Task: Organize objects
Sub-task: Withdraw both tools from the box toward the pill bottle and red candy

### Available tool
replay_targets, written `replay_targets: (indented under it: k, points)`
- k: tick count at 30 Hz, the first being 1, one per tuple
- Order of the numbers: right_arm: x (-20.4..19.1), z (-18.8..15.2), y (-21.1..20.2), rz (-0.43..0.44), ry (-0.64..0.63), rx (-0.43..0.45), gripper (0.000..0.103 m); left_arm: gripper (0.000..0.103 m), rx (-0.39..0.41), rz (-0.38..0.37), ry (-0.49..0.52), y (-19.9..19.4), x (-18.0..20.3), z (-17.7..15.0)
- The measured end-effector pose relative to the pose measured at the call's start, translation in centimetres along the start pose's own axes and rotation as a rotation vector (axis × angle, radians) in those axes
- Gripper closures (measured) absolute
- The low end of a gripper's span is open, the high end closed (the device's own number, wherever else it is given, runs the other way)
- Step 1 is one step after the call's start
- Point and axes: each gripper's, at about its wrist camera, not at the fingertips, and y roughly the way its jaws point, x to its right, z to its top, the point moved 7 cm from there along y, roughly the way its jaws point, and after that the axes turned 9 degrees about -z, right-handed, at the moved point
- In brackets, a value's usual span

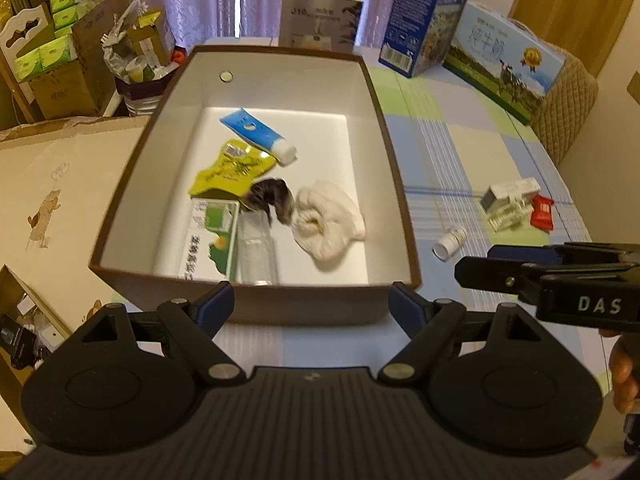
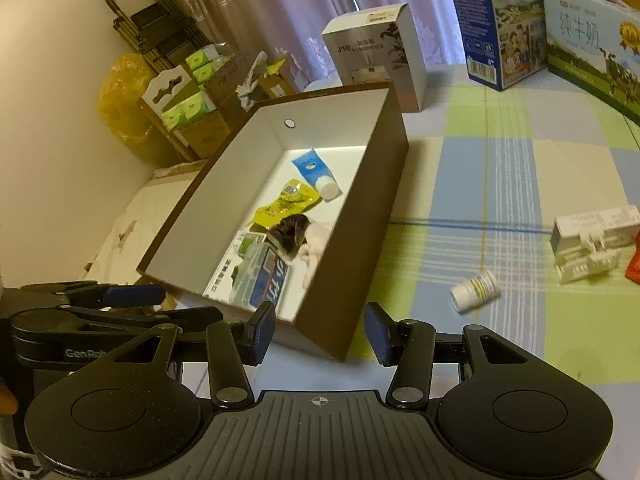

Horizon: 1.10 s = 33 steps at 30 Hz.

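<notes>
A brown box [image 1: 120, 216] with a white inside stands on the checked tablecloth. In it lie a blue tube [image 1: 256, 132], a yellow-green pouch [image 1: 230, 174], a dark scrunchie [image 1: 272, 198], a white fluffy scrunchie [image 1: 328, 224], a green-and-white carton [image 1: 208, 240] and a clear case [image 1: 256, 252]. My left gripper [image 1: 311, 304] is open and empty just before the box's near wall. My right gripper [image 2: 320, 332] is open and empty by the box's near right corner [image 2: 332, 344]. To the right of the box lie a small white bottle [image 2: 476, 290], a white pack [image 2: 592, 240] and a red packet [image 1: 542, 210].
Behind the brown box stand a grey humidifier box [image 1: 320, 16] and two blue milk cartons [image 1: 424, 16] [image 1: 508, 60]. A shelf with green tissue packs [image 2: 188, 108] is off the table's left side. Open tablecloth [image 2: 480, 184] lies between the brown box and the loose items.
</notes>
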Motion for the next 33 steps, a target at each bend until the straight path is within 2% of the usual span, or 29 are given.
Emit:
replay_targets:
  k: [21, 33]
  points:
    - [8.3, -2.8, -4.1, -0.006, 0.064, -0.059, 0.055, 0.021, -0.035, 0.017, -0.004, 2.0, 8.5, -2.8]
    - [13.4, -4.3, -6.1, -0.016, 0.110, -0.080, 0.040, 0.021, -0.071, 0.013, 0.007, 3.9, 13.7, -4.2]
